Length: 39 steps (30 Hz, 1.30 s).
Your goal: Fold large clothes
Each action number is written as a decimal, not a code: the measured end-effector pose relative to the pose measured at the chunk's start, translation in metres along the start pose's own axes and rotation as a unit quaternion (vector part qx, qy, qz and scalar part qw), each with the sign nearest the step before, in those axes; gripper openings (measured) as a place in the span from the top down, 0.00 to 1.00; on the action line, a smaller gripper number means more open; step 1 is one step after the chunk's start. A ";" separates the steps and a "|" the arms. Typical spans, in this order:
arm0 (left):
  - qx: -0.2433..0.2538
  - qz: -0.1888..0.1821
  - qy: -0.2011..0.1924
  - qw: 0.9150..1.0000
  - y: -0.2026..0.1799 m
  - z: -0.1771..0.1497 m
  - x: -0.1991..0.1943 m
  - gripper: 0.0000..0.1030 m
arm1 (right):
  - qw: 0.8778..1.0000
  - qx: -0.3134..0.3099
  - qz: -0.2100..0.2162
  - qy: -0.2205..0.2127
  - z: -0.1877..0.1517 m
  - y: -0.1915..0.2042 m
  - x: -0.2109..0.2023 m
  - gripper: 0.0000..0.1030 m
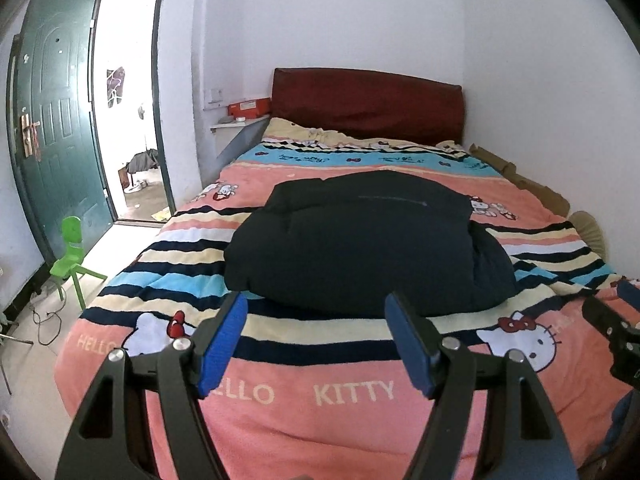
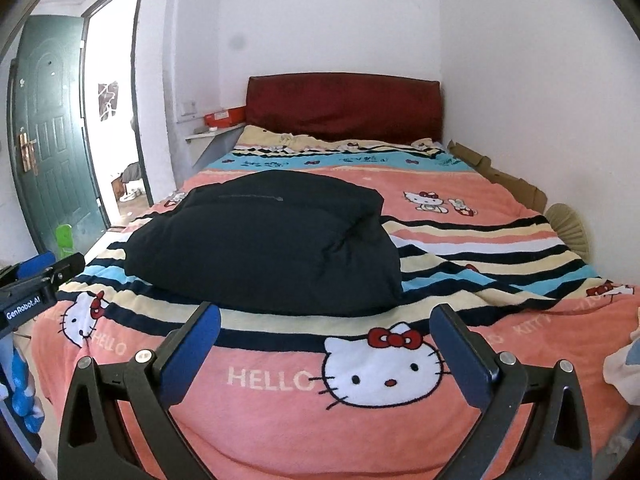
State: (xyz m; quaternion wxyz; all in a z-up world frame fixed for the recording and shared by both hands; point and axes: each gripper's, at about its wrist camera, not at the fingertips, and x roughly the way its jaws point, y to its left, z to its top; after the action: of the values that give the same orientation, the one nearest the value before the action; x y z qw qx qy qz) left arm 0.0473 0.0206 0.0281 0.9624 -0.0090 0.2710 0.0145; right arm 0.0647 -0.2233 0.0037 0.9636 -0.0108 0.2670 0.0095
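A thick black padded jacket (image 1: 360, 240) lies folded into a bulky bundle in the middle of the bed (image 1: 348, 392); the right wrist view shows the jacket (image 2: 264, 236) left of centre. My left gripper (image 1: 316, 308) hovers open just short of the bundle's near edge, with nothing between its blue pads. My right gripper (image 2: 326, 318) is also open and empty, a little back from the bundle's near right corner. The left gripper (image 2: 44, 268) appears at the left edge of the right wrist view, and the right gripper's black body (image 1: 612, 320) at the right edge of the left wrist view.
The bed carries a pink striped cartoon-cat blanket (image 2: 480, 240) and a dark red headboard (image 1: 368, 104). A green door (image 1: 52, 128) stands open at the left beside a small green chair (image 1: 72, 256). Cardboard (image 2: 504, 176) lines the right wall. A red box (image 1: 248, 107) sits on a shelf.
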 end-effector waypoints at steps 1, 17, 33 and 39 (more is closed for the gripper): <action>0.001 -0.001 0.000 1.000 0.000 0.000 0.000 0.32 | 1.000 -0.002 0.000 -0.001 0.000 0.002 0.000 0.01; 0.012 -0.021 0.009 1.000 -0.010 -0.009 0.015 0.32 | 1.000 -0.005 -0.001 0.007 -0.005 0.002 0.012 0.01; 0.023 -0.019 0.024 0.999 -0.016 -0.016 0.033 0.32 | 1.000 0.004 -0.005 0.025 -0.011 -0.009 0.029 0.01; 0.025 -0.019 0.027 0.999 -0.016 -0.019 0.036 0.32 | 1.000 0.005 -0.005 0.029 -0.013 -0.011 0.032 0.01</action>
State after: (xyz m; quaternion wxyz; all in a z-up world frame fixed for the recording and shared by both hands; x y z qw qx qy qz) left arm 0.0684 0.0048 -0.0061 0.9548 0.0093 0.2968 -0.0108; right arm 0.0860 -0.2339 -0.0235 0.9557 -0.0075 0.2944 0.0025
